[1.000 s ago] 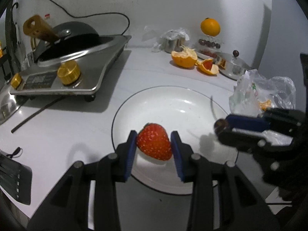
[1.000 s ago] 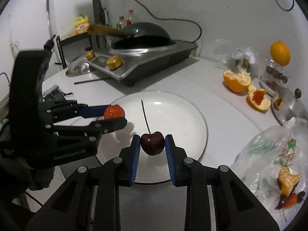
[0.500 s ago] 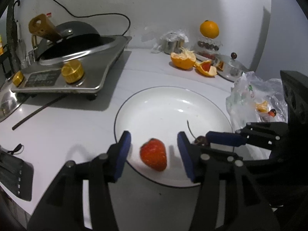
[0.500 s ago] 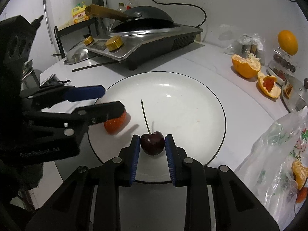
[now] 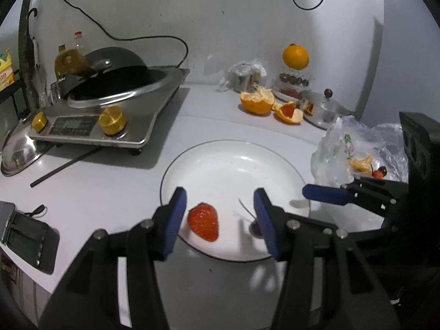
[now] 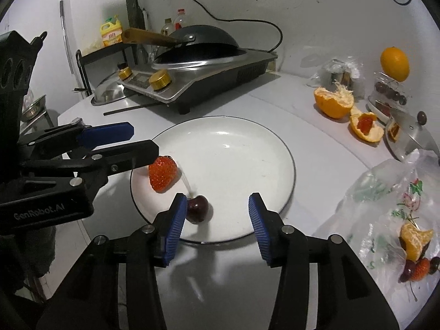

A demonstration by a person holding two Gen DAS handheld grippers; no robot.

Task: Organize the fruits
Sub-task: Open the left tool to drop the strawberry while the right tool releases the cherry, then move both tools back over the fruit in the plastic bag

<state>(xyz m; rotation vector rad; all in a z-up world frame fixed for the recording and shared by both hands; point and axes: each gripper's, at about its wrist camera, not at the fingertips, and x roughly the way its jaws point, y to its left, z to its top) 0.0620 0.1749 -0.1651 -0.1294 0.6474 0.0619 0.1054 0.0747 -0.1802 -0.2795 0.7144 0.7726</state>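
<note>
A red strawberry [image 5: 204, 222] lies on the near left part of the white plate [image 5: 236, 165]. My left gripper [image 5: 220, 217] is open around it, apart from it. A dark cherry [image 6: 197, 208] with a stem lies on the plate [image 6: 247, 148] beside the strawberry [image 6: 162, 173]. My right gripper [image 6: 216, 218] is open; the cherry sits by its left finger. In the left wrist view the cherry [image 5: 254, 228] is partly hidden behind the right finger. The left gripper shows in the right wrist view [image 6: 118, 145]; the right gripper's blue finger [image 5: 326, 192] shows in the left wrist view.
A plastic bag [image 6: 398, 209] with more fruit lies at the right. Orange peels [image 6: 334, 103], a whole orange [image 6: 394, 63] and a lidded pot [image 6: 412, 137] stand at the back right. A cooker with a wok [image 6: 198, 63] is at the back left.
Both grippers have opened and let go: the strawberry and the cherry now lie on the plate. Both grippers have drawn back a little.
</note>
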